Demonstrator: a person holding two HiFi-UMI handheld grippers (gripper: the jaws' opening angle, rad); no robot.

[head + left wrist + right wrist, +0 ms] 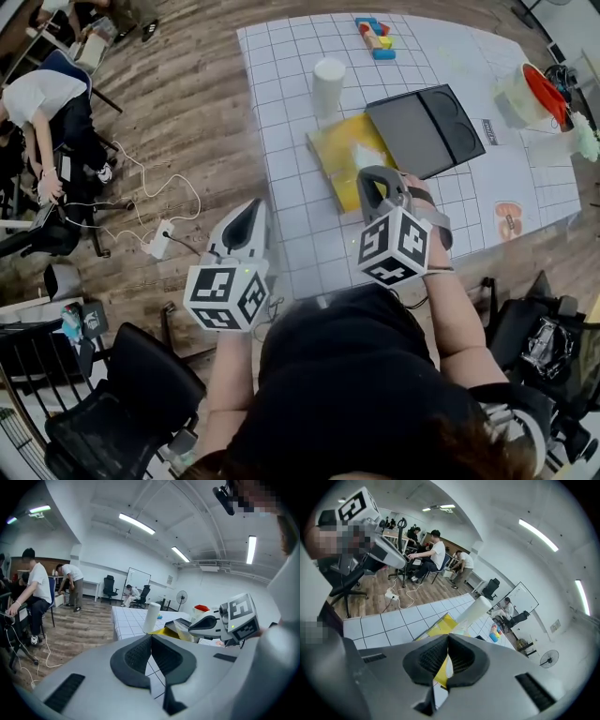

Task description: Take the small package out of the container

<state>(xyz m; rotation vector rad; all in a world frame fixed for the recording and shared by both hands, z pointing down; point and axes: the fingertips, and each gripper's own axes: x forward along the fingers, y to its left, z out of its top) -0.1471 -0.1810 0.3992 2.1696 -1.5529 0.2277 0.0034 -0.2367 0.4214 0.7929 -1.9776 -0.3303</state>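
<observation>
A yellow container (330, 161) lies open on the white grid mat, and a small clear package (366, 153) sits at its near right part. My right gripper (368, 174) is right at the package, its jaws shut, and a pale film seems pinched at the tips. In the left gripper view the package (178, 629) stands up against the right gripper's tip (191, 627). My left gripper (251, 212) hovers off the table's left edge over the floor. It is shut with nothing between its pads (140, 653).
A black lid (427, 127) lies just right of the container, and a white cylinder (328, 86) stands behind it. Coloured blocks (375, 37) are at the far edge and a red-and-white bowl (534, 94) at the right. Chairs, people and cables (159, 234) fill the floor at left.
</observation>
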